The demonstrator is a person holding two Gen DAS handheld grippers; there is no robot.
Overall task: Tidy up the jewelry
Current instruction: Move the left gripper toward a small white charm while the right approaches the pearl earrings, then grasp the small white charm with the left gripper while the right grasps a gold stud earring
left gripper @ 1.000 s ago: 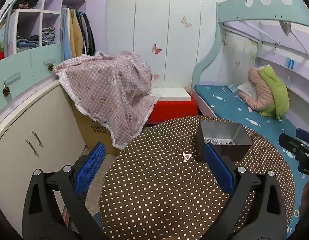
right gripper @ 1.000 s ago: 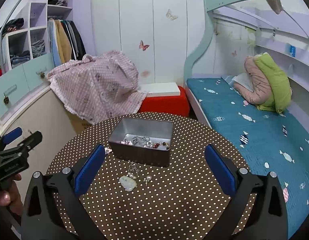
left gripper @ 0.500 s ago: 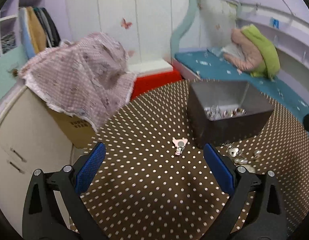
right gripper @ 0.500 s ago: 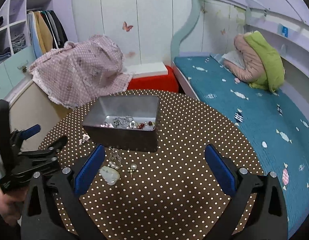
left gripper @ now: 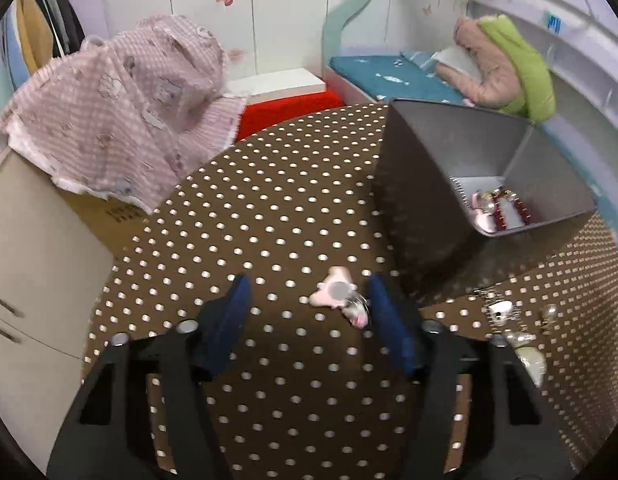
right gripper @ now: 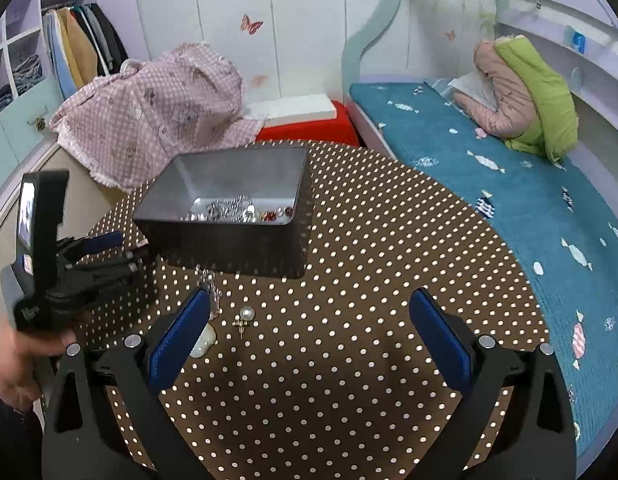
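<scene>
Since half a second ago our left hand-held gripper (left gripper: 309, 300) has dropped close to the bench (left gripper: 269, 208) and its blue fingers (left gripper: 383, 312) have narrowed around the pink brooch (left gripper: 336, 295); the right hand-held gripper (right gripper: 309, 320) has drifted only a little.

We now see the left fingers partly closed, one on each side of the brooch. The right finger looks to be just touching the brooch's small pink tail (left gripper: 359, 318); the left finger stands apart from it, so nothing is held yet. The brooch lies flat on the dotted cloth, its long axis running from upper left to lower right in the left wrist view, tail pointing toward the right finger. It sits just beside the near corner of the grey metal box (left gripper: 461, 184), which holds silver and red pieces (right gripper: 241, 212).

Our right hand-held gripper hovers wide open and empty over the bench. A pearl earring (right gripper: 245, 316) lies between its fingers, near the left one, with a silver chain (right gripper: 211, 288) and a pale stone (right gripper: 203, 344) beside that finger.
</scene>
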